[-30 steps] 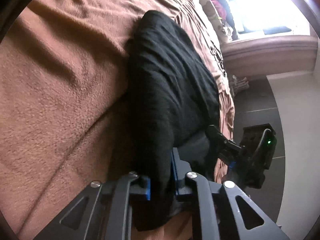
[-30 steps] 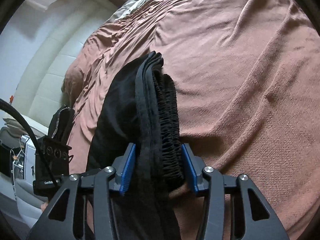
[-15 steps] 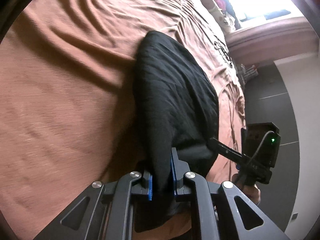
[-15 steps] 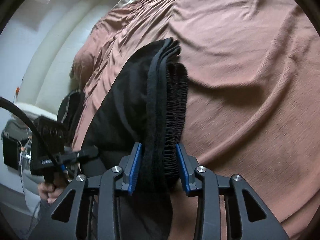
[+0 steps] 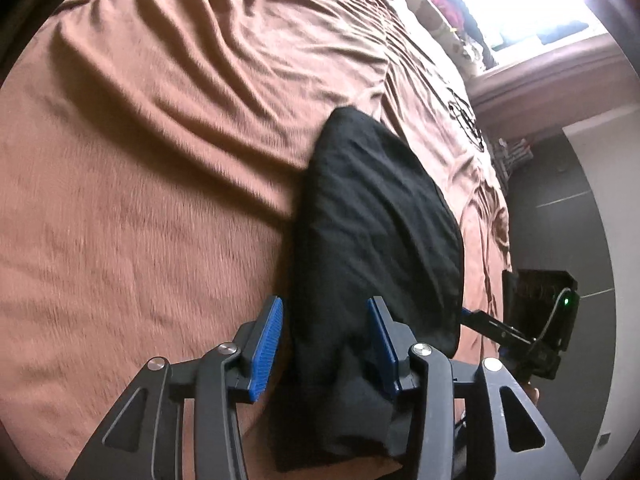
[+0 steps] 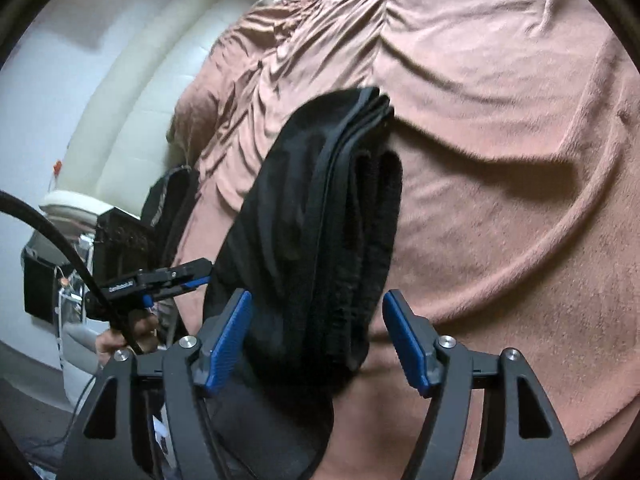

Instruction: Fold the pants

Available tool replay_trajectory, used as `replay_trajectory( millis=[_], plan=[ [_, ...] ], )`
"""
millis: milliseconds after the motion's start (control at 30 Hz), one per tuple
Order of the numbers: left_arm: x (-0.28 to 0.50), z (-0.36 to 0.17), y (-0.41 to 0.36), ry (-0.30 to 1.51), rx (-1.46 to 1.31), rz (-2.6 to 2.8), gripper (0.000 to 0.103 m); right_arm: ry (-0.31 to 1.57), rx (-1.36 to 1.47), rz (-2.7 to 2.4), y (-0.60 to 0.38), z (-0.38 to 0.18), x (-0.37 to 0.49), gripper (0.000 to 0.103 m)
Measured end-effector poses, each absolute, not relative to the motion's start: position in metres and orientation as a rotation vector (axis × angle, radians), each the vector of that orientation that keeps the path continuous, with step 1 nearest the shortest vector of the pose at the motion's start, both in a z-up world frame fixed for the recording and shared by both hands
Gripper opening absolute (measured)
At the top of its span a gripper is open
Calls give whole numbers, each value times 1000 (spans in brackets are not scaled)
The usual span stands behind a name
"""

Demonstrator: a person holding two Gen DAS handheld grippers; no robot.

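Lying folded into a thick black bundle, the pants [image 5: 372,220] rested on the brown blanket [image 5: 160,160] near the edge of the bed, where the cover dropped toward the dark floor [image 5: 560,232]. The left gripper [image 5: 326,340] stood with its jaws spread, the blue pads on either side of one end of the bundle; the left pad stood clear of the cloth, while whether the right pad touched it could not be told. In the right wrist view the pants [image 6: 320,240] showed their stacked layers edge-on, with the gathered elastic waistband [image 6: 380,240] on the side facing the open blanket [image 6: 500,140]. The right gripper [image 6: 318,338] likewise had its jaws spread wide around the near end of the bundle, the right pad well apart from the fabric and the left pad just beside it. Each camera caught the other tool at the bed's edge: the left gripper appeared low on the left in the right wrist view, and the right gripper [image 5: 480,320], with a green light on its body, appeared on the right in the left wrist view. A bright window [image 5: 540,0] lay beyond the far end of the bed.
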State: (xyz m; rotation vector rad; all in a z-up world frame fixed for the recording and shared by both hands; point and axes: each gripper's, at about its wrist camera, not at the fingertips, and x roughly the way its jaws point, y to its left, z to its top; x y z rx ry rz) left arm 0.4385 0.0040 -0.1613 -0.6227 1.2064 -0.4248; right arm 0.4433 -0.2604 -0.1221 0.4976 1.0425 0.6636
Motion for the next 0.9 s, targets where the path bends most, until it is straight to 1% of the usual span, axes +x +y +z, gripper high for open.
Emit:
replay_trajectory(
  millis=[200, 267, 300, 667, 900],
  plan=[
    [463, -165, 1, 1196, -624, -456, 46, 1006, 548, 679, -263, -128, 458, 67],
    [470, -167, 1, 1196, -626, -465, 46, 996, 563, 672, -262, -133, 465, 72],
    [475, -170, 0, 1197, -629, -469, 46, 992, 562, 659, -257, -136, 464, 73],
    [507, -190, -3, 1209, -666, -532, 46, 980, 624, 652, -249, -150, 472, 73],
    [523, -192, -5, 1209, -691, -564, 46, 956, 683, 659, -249, -160, 484, 73]
  ],
)
